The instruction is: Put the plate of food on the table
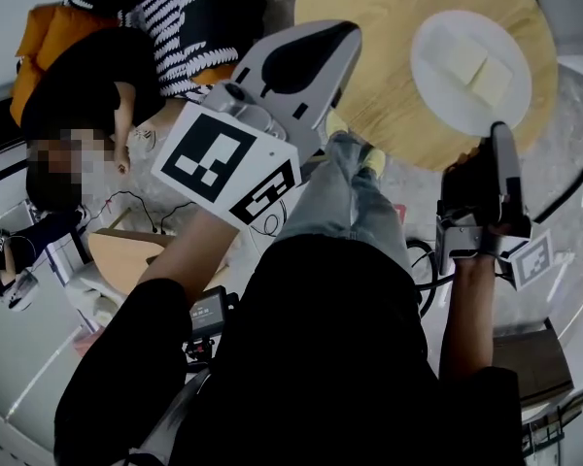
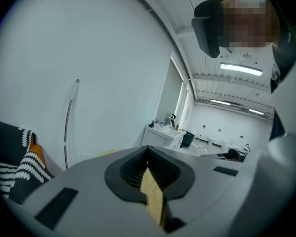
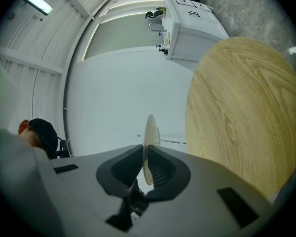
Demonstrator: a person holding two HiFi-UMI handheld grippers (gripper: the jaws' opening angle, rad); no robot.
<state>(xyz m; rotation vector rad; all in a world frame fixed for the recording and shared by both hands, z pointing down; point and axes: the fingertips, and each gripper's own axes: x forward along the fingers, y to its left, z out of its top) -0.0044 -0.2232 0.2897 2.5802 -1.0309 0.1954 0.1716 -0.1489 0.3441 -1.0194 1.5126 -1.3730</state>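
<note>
The round wooden surface (image 1: 369,27) lies ahead and to the right; most of its top is bare, with free room left of and beyond the plate (image 1: 426,66); its near edge curves just past the wearer's jeans-clad knee (image 1: 345,197).

The right tongs (image 1: 497,136) are clamped on the plate's near rim, one jaw on each face, as the right gripper view shows with the plate edge-on; there a strip of wall separates the plate from the wood, so the plate hangs clear above the surface, over its near right part, its rim overlapping the surface's edge in the head view.

On the plate lie pale flat slabs of food (image 1: 488,76), toward its right half; the left half looks bare.

The left tongs (image 1: 332,47) are raised close to the head camera, left of the surface, jaws drawn close together; a thin wood-coloured sliver shows between them, held piece or surface seen through the slit, I cannot tell.

To the left a person (image 1: 87,95) sits low beside a striped cushion (image 1: 194,13) and an orange one (image 1: 39,37); cables (image 1: 564,202) trail over the speckled floor (image 1: 568,144) at right.
</note>
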